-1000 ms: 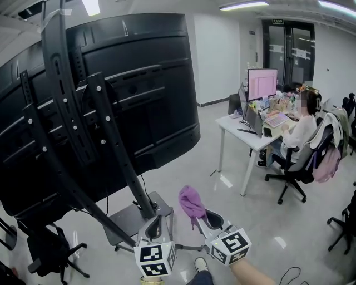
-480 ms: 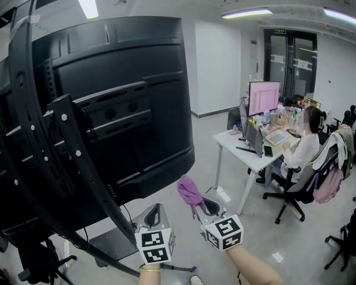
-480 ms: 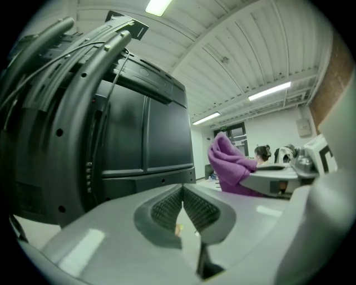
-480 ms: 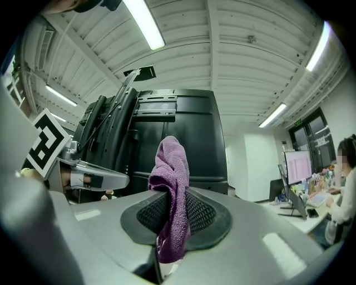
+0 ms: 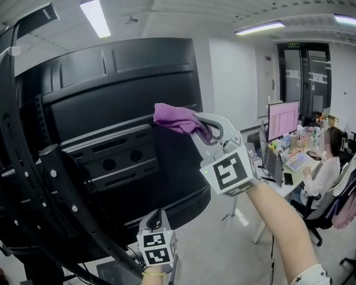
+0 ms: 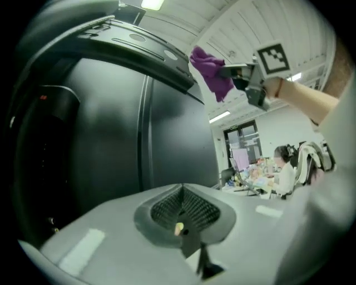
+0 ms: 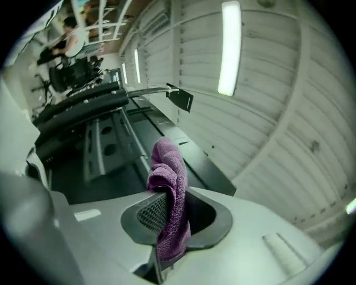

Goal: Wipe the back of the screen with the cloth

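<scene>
The screen's black ribbed back (image 5: pixel 111 100) fills the left of the head view. My right gripper (image 5: pixel 196 126) is raised at arm's length and is shut on a purple cloth (image 5: pixel 173 117). The cloth hangs close to the upper part of the panel; I cannot tell whether it touches. In the right gripper view the cloth (image 7: pixel 169 183) is pinched between the jaws of the right gripper (image 7: pixel 167 220), with the screen (image 7: pixel 105 145) beyond. My left gripper (image 5: pixel 156 218) stays low in front of the screen's lower edge, shut and empty. The left gripper view shows the left gripper (image 6: pixel 181 220), the cloth (image 6: pixel 211 72) and the screen (image 6: pixel 111 139).
The black mounting rails of the stand (image 5: pixel 39 183) cross the lower left with bolts along them. To the right a person (image 5: pixel 328 167) sits at a white desk (image 5: pixel 278 183) with a pink-lit monitor (image 5: pixel 282 119). A ceiling light (image 5: pixel 95 16) is overhead.
My right gripper has lifted the cloth from knee height up to the upper part of the screen's back. The head view has tilted upward. My left gripper has stayed low.
</scene>
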`<state>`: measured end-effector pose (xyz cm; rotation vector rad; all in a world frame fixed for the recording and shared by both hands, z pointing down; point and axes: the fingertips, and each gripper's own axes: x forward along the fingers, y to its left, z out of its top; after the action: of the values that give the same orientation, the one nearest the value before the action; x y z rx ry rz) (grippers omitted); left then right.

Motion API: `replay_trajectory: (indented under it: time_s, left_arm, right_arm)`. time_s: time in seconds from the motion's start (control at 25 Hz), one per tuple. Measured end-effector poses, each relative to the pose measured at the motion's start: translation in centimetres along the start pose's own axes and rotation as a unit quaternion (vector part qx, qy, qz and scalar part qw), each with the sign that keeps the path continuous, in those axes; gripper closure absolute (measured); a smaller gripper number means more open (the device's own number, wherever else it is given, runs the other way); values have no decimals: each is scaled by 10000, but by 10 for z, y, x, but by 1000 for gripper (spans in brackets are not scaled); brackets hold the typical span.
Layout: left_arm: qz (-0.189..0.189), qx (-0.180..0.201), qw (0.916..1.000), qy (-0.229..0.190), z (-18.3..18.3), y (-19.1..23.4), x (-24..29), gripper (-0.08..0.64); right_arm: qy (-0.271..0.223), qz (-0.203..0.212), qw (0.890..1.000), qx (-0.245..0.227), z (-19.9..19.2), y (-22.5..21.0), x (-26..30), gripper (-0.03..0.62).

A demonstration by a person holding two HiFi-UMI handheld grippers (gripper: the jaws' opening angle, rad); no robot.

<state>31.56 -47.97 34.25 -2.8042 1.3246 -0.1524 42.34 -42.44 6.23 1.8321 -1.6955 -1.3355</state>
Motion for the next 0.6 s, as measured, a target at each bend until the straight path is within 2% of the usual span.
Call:
replay_trajectory:
  time_s: [0.08,0.28,0.44,0.6]
  left_arm:
    - [88,28,10000,15,2,5,6,552]
    - [364,132,9992,51,2,10,12,552]
    - [590,196,9981,32,1,12,9,552]
    - [740,132,9972,46,0,13,4,552]
  right_arm:
    - [-181,-235,9978,-601,20,-30,30,535]
    - [-304,-761,9861,-1443,48,-80,91,537]
    - [-99,-939,9795,-1782,46,-102,127,538]
    - [59,-768,9782,-1931,29,-89,143,540]
